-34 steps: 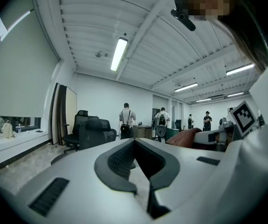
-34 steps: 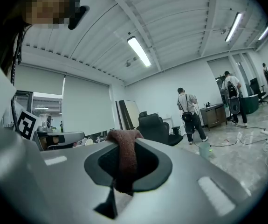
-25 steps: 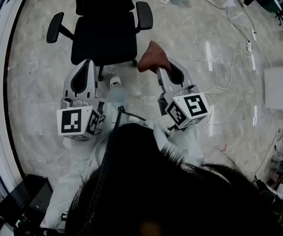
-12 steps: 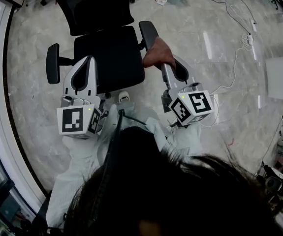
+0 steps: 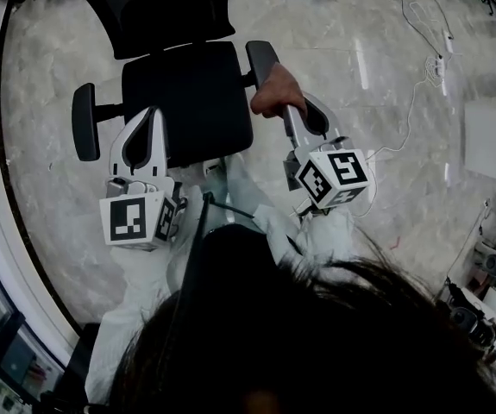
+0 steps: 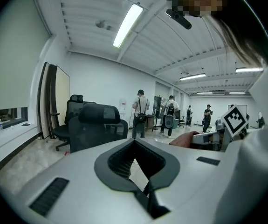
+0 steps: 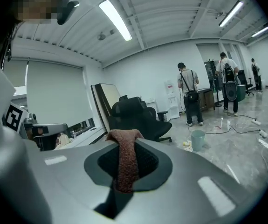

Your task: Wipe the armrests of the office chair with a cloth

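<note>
Cloth (image 5: 275, 93), pinched in the right gripper (image 5: 285, 111), stays at the armrest (image 5: 260, 56) just ahead, barely shifted. Left gripper (image 5: 154, 110) is closed and empty. Whether cloth and armrest touch is hidden by the cloth itself.

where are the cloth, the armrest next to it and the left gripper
cloth (image 5: 275, 93): head view, middle of the bunch
armrest (image 5: 261, 56): head view, bare pad
left gripper (image 5: 153, 113): head view, between its fingertips

Reddish-brown cloth (image 5: 275, 91); black office chair (image 5: 185, 102); grey marbled floor (image 5: 40, 76).
</note>
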`<state>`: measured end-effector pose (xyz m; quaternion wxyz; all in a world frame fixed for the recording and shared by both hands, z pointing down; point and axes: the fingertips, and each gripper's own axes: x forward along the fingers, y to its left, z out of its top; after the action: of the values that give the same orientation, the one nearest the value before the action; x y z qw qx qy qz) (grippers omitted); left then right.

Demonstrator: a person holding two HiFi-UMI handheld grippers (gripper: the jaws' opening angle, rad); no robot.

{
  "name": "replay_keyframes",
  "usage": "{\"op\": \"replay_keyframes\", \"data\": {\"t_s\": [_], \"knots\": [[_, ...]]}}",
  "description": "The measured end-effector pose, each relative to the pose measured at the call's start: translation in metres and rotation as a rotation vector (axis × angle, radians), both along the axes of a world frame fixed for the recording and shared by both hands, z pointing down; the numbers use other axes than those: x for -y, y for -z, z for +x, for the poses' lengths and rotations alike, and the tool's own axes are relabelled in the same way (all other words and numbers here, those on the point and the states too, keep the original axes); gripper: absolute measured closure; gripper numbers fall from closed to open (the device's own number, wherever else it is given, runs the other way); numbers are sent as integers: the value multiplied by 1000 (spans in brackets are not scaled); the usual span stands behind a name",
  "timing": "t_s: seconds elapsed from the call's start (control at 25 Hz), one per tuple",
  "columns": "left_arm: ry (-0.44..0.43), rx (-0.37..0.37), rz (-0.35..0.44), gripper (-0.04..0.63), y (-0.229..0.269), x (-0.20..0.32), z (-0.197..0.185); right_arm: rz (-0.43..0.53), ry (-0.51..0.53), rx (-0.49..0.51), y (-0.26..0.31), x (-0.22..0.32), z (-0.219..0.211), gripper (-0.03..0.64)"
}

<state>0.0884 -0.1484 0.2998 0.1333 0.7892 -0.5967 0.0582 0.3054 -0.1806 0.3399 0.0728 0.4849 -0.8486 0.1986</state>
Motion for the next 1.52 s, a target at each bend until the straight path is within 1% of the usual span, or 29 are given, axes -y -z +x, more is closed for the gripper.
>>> {"op": "replay_keyframes", "data": {"t_s": [0.16,0.28,0.4,0.48,0.6,0.68,0.76,0.88,0.92,1.0,1.08,1.2,1.28,1.4,1.52], "knots": [[14,-15,-3,592,-11,8,-9,-9,10,-67,-33,45,0,592],[35,-14,-41,592,-31,4,-11,-50,28,-114,-74,91,4,592],[56,-22,-79,592,-48,-4,-16,-83,45,-186,-118,139,8,592],[82,-18,-101,592,-55,-6,-19,-79,48,-255,-141,172,14,592],[114,-5,-124,592,-67,-6,-28,-71,60,-390,-171,213,18,592],[140,2,-138,592,-76,-11,-37,-98,94,-476,-194,230,12,592],[166,9,-161,592,-83,-20,-44,-147,160,-573,-219,238,2,592],[190,14,-192,592,-91,-29,-49,-240,301,-731,-255,229,-5,592],[195,10,-194,592,-92,-30,-50,-271,343,-765,-265,222,-6,592],[193,-10,-170,592,-89,-28,-50,-331,408,-793,-281,205,-5,592],[183,-25,-149,592,-87,-25,-49,-373,438,-785,-288,188,-3,592],[169,-10,-167,592,-91,-28,-46,-409,465,-765,-286,163,0,592],[154,-7,-165,592,-90,-28,-40,-437,496,-751,-282,142,4,592],[123,-15,-151,592,-86,-23,-26,-480,555,-685,-272,101,11,592],[97,-23,-144,592,-85,-21,-14,-490,592,-633,-264,54,19,592]]}}
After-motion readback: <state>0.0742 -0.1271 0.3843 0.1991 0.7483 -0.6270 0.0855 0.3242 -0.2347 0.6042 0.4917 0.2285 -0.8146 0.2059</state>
